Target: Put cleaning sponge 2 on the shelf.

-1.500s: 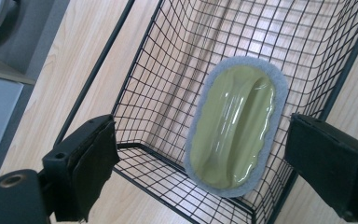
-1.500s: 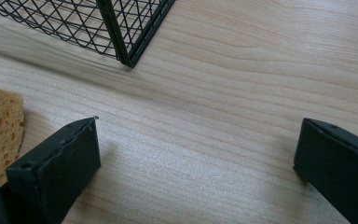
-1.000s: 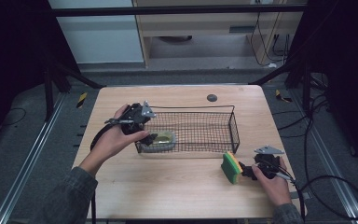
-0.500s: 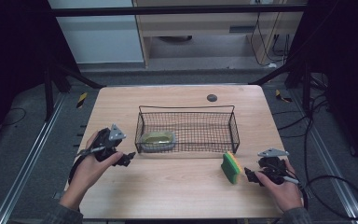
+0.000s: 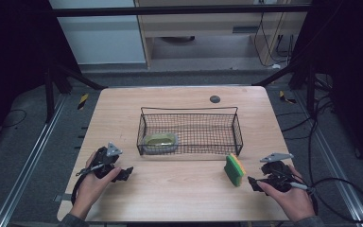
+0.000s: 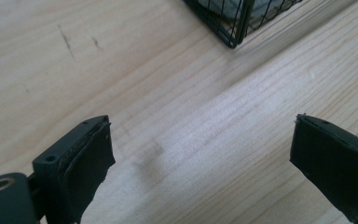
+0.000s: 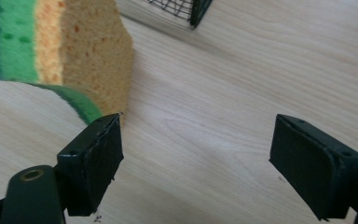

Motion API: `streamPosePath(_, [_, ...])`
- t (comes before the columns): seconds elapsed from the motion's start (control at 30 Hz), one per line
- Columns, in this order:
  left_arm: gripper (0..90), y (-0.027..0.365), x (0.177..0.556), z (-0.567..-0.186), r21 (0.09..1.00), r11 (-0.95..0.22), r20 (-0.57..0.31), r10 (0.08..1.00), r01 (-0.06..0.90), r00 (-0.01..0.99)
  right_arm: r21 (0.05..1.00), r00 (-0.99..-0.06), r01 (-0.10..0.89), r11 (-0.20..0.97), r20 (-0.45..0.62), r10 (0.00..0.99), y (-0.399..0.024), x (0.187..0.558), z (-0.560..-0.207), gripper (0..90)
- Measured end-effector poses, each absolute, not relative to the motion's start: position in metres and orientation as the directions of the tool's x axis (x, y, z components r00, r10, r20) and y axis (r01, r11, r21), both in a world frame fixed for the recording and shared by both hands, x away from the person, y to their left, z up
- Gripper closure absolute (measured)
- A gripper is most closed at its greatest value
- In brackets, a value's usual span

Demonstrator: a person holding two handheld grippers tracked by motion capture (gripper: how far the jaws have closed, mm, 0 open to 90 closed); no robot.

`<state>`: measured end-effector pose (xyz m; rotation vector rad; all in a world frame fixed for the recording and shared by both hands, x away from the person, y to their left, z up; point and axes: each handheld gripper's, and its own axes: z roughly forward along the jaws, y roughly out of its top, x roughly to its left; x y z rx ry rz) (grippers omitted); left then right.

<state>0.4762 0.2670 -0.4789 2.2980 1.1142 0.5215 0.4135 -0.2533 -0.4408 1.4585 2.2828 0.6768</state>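
Wide-apart tongs [image 7: 198, 163] over bare wood, sponge [image 7: 60, 46] (green-backed) beside left jaw.

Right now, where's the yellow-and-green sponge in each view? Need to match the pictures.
High view: the yellow-and-green sponge stands on edge on the table, lower right, just outside the black wire basket's front right corner.
Left gripper view: not in it.
Right gripper view: upper left, above the left jaw.
Shared landmark: the basket, whose corner sits at the top edge in both gripper views.
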Motion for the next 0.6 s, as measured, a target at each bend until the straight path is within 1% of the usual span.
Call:
streamPosePath(0.1, [4.9,0.269,0.477,-0.487,0.603,-0.514,0.103,0.808,0.609,0.580,0.560,-0.406,0.752,0.347,-0.021,0.913,-0.251,0.413,-0.436,18.3])
streamPosePath(0.2, [4.9,0.275,0.478,-0.493,0.609,-0.479,0.077,0.829,0.633,0.553,0.561,-0.407,0.753,0.344,-0.014,0.913,-0.245,0.413,-0.428,17.7])
streamPosePath(0.33, [4.0,0.280,0.479,-0.496,0.621,-0.450,0.056,0.842,0.641,0.537,0.555,-0.413,0.759,0.341,0.006,0.911,-0.238,0.413,-0.415,17.3])
streamPosePath(0.43, [1.0,0.283,0.480,-0.501,0.645,-0.416,0.025,0.851,0.641,0.525,0.557,-0.427,0.754,0.348,0.013,0.904,-0.231,0.413,-0.403,17.0])
streamPosePath(0.6, [0.0,0.282,0.480,-0.504,0.665,-0.403,0.026,0.854,0.629,0.519,0.539,-0.436,0.757,0.369,-0.004,0.900,-0.222,0.417,-0.391,17.4])
